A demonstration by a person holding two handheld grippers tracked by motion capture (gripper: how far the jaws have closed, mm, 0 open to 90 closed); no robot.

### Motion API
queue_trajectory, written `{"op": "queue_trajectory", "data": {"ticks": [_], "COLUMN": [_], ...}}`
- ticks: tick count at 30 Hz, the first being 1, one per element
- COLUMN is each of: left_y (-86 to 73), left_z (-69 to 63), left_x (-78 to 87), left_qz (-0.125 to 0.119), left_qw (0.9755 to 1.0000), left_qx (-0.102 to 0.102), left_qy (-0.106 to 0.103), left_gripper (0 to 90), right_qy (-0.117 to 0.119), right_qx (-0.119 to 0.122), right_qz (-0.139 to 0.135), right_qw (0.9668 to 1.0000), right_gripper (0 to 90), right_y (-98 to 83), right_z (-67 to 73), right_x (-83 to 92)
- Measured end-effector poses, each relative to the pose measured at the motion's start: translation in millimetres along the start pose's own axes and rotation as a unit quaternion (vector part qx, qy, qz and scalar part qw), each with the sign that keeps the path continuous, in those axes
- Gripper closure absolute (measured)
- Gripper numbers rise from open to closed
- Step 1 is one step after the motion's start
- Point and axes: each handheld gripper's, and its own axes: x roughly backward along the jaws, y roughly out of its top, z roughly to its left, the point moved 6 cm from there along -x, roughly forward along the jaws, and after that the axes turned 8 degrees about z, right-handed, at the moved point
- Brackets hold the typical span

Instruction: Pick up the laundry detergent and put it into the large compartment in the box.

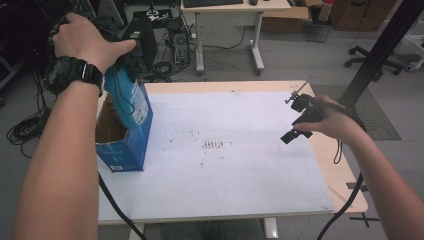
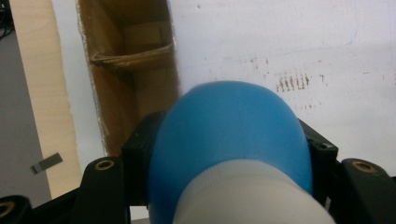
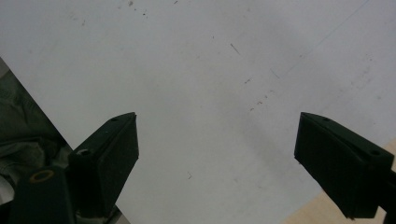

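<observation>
The left gripper (image 2: 224, 154) has its fingers (image 2: 140, 154) pinching a blue bottle (image 2: 229, 135) with a white cap end, one on each side of its rounded body. In the high view the bottle (image 1: 131, 100) hangs over the open top of a blue cardboard box (image 1: 125, 145), which stands at the left edge of the bench (image 1: 345, 192). Through the left gripper view the box (image 2: 135, 70) shows a brown inside with a folded flap far down, and the bottle sits just right of the opening, over the white sheet (image 2: 280, 37).

The right gripper (image 1: 297, 127) is held at the right side of the bench, well apart from the box. Its fingers (image 3: 112, 154) are spread wide with nothing between them, above bare white sheet (image 3: 210, 70) close to its edge.

Between box and right hand (image 1: 330, 120) the sheet lies open, marked by small dark scuffs (image 1: 215, 145) near the middle.
</observation>
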Motion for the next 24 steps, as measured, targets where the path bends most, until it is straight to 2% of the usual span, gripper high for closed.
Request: {"op": "queue_trajectory", "data": {"ticks": [6, 10, 24], "left_y": [0.3, -0.8, -2.6], "left_z": [9.0, 20.1, 44.3], "left_x": [0.1, -0.3, -9.0], "left_qz": [-0.008, -0.010, -0.007], "left_qw": [0.9999, 0.9997, 0.9988], "left_qx": [0.009, 0.023, 0.045], "left_qy": [0.003, 0.003, 0.019], "left_gripper": [38.3, 38.2, 38.2], "right_qy": [0.001, 0.001, 0.000], "right_qx": [-0.003, -0.004, -0.005], "right_qz": [0.000, 0.000, 0.004], "right_qw": [1.0000, 1.0000, 1.0000], "right_gripper": [14.0, 14.0, 14.0], "right_y": [-1.5, -2.3, -2.0], "right_z": [-1.7, -3.2, -2.7], "right_x": [-0.6, -0.2, -1.7]}}
